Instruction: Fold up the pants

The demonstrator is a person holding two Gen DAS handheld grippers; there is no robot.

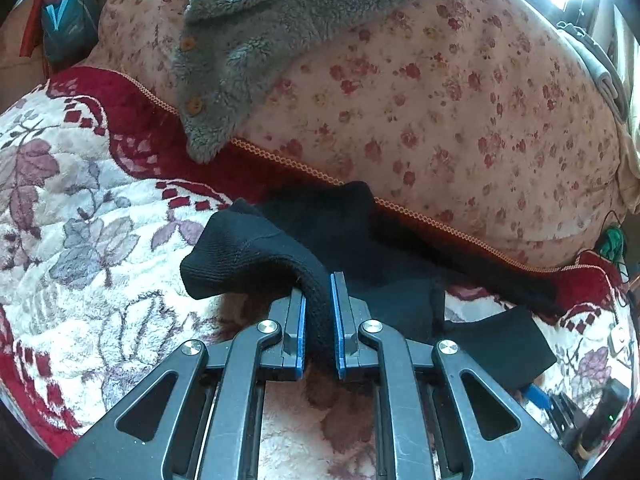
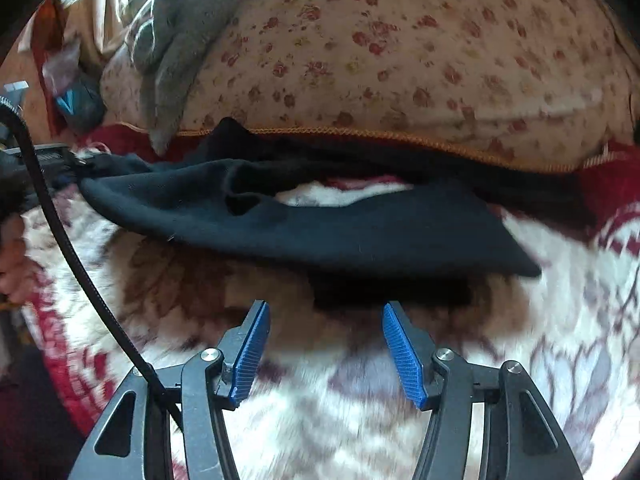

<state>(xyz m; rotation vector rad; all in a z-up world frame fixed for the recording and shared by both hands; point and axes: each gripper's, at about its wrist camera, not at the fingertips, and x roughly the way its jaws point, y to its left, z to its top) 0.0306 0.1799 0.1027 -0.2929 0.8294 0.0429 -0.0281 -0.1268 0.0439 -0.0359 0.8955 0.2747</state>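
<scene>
We see the black pants (image 1: 256,248) lying across the plush floral blanket (image 1: 80,200), just in front of the flowered quilt (image 1: 440,100); our left gripper (image 1: 318,320) is clenched on a bunched fold of them. Our right gripper (image 2: 326,344) stands released with nothing between its blue pads (image 2: 402,354), hovering near the pants' edge; a grey fleece garment (image 1: 240,40) drapes over the quilt.

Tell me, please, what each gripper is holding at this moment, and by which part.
The left gripper pinches the black pants at a bunched fold at one end. The right gripper is open and holds nothing.
</scene>
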